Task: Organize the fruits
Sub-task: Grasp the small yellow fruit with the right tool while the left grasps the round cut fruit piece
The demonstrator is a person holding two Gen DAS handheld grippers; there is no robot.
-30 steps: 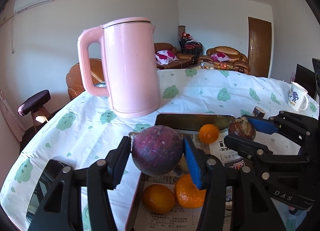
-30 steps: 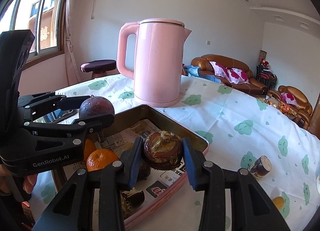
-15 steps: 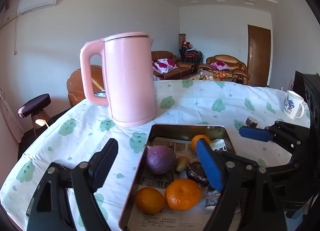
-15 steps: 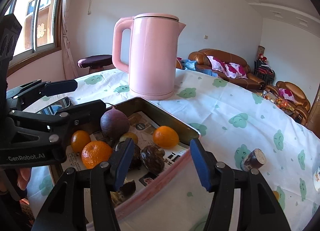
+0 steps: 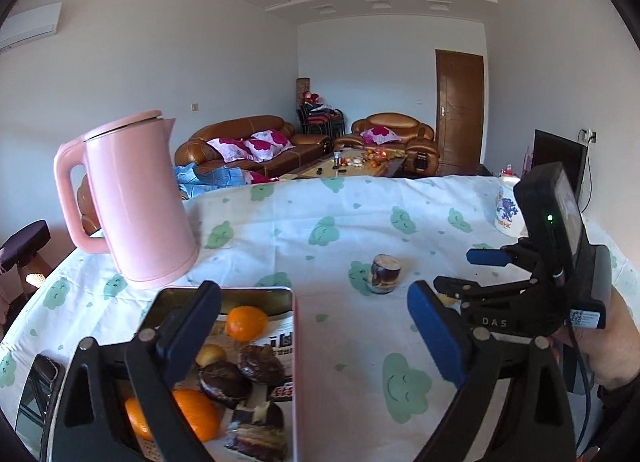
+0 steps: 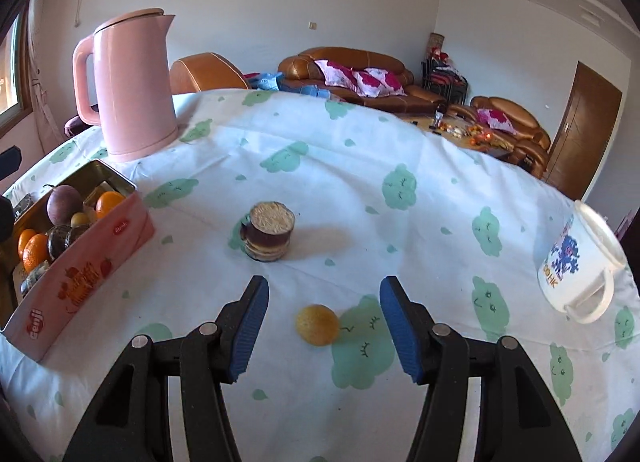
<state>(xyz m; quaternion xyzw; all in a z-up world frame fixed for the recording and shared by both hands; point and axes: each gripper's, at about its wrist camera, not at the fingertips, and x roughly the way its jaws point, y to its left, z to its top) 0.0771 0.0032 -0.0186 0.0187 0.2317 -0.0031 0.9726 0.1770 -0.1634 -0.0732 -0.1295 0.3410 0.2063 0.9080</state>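
A pink tin box (image 6: pixel 86 266) at the table's left holds oranges (image 6: pixel 35 252), a purple passion fruit (image 6: pixel 64 199) and dark wrinkled fruits (image 5: pixel 224 382); the box also shows in the left wrist view (image 5: pixel 295 362). A small yellow fruit (image 6: pixel 317 324) lies on the cloth just ahead of my right gripper (image 6: pixel 324 326), which is open and empty. My left gripper (image 5: pixel 316 338) is open and empty over the box's right edge. The right gripper also shows in the left wrist view (image 5: pixel 460 274).
A pink kettle (image 6: pixel 130 81) stands behind the box. A small brown jar (image 6: pixel 269 232) stands mid-table. A white mug (image 6: pixel 576 262) sits at the right. A dark phone (image 5: pixel 36 394) lies left of the box. The table has a cloud-print cloth (image 6: pixel 360 181).
Both grippers opened and let their fruits go into the box, then swung right. The right gripper now faces the small yellow fruit on the cloth.
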